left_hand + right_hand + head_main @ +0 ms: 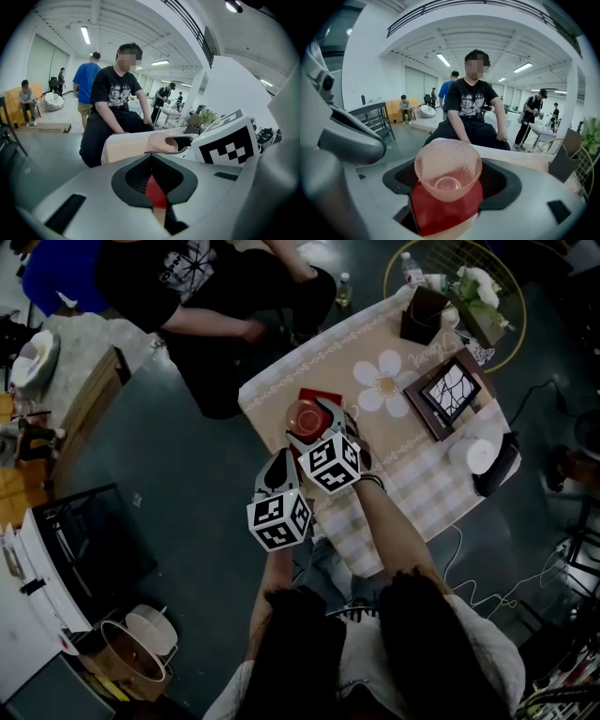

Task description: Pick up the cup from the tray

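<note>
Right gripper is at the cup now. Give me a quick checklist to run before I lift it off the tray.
1. Cup between the right gripper jaws: ok, one jaw on each side.
2. Jaws pressing the cup wall: cannot tell, contact is not clear.
3. Cup upright with the red tray beneath: ok, its mouth faces up and it looks empty.
4. Left gripper out of the way: ok, jaws together, at the table edge beside the right one.
5. Room above the cup for a straight lift: ok, nothing overhangs it.
6. Seated person across the table: ok, hands away from the tray.
</note>
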`<state>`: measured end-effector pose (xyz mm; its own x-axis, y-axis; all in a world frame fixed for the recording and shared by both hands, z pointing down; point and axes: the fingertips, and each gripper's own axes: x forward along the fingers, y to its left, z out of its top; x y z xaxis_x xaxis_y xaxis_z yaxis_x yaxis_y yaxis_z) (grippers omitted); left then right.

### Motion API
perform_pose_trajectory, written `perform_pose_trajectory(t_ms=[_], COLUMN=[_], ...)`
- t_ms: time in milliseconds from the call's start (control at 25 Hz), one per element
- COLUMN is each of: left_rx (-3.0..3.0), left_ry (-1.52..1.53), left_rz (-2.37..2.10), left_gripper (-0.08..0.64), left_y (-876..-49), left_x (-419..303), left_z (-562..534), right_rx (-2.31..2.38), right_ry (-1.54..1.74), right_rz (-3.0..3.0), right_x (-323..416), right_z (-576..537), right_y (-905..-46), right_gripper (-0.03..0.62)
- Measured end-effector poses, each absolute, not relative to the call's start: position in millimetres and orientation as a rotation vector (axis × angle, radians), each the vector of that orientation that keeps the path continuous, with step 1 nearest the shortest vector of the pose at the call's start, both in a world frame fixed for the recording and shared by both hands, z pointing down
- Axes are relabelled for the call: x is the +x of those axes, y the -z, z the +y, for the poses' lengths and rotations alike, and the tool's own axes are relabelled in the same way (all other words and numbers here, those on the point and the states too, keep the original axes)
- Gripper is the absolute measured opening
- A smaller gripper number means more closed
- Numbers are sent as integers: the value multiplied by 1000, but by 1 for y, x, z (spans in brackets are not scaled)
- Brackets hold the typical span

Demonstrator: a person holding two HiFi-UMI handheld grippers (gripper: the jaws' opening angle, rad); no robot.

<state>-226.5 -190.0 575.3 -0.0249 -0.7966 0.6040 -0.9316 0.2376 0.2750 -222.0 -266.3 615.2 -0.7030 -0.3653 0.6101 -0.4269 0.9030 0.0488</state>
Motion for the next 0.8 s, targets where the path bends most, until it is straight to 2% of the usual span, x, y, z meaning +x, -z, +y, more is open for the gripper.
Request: perform_pose_trajectory(t_ms=[320, 800], left_rx=[1641, 1831], left_ry=[-269, -329], left_rz=[-1824, -1664], left_gripper=[6, 6], left_y=[-565, -556], left_x=[-214, -131], left_z=[-197, -213], right_rx=[631, 839], right_ry=[-144, -199], right_rz=[-2456, -2340], right_x=[-193, -80], right_z=[-269, -265], right_y=[-584, -584], right_gripper=[391, 391])
